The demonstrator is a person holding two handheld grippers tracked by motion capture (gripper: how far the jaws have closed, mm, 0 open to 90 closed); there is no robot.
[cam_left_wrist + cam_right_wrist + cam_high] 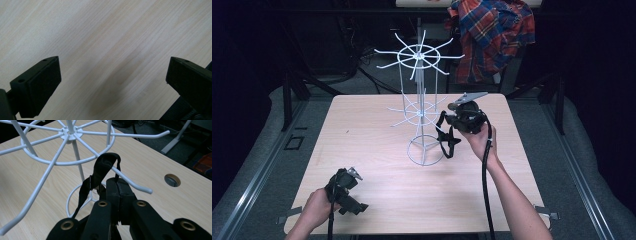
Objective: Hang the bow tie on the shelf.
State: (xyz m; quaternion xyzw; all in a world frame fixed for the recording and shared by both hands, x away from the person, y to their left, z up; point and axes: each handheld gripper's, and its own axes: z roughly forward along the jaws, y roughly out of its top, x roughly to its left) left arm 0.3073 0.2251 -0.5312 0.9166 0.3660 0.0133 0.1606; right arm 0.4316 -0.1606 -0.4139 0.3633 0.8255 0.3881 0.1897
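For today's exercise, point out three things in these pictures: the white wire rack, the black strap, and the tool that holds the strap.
white wire rack [419, 55], high view, hub of its top ring.
black strap [103, 165], right gripper view, the loop over a rack arm.
right tool [117, 188], right gripper view, between its closed tips.

The right gripper [117, 186], jaws pressed together on a black strap [100, 173] (looped over one prong), sits just below the white wire rack [67, 135].

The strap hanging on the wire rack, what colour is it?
Black. The strap shows best in the right gripper view, looped over a white rack arm.
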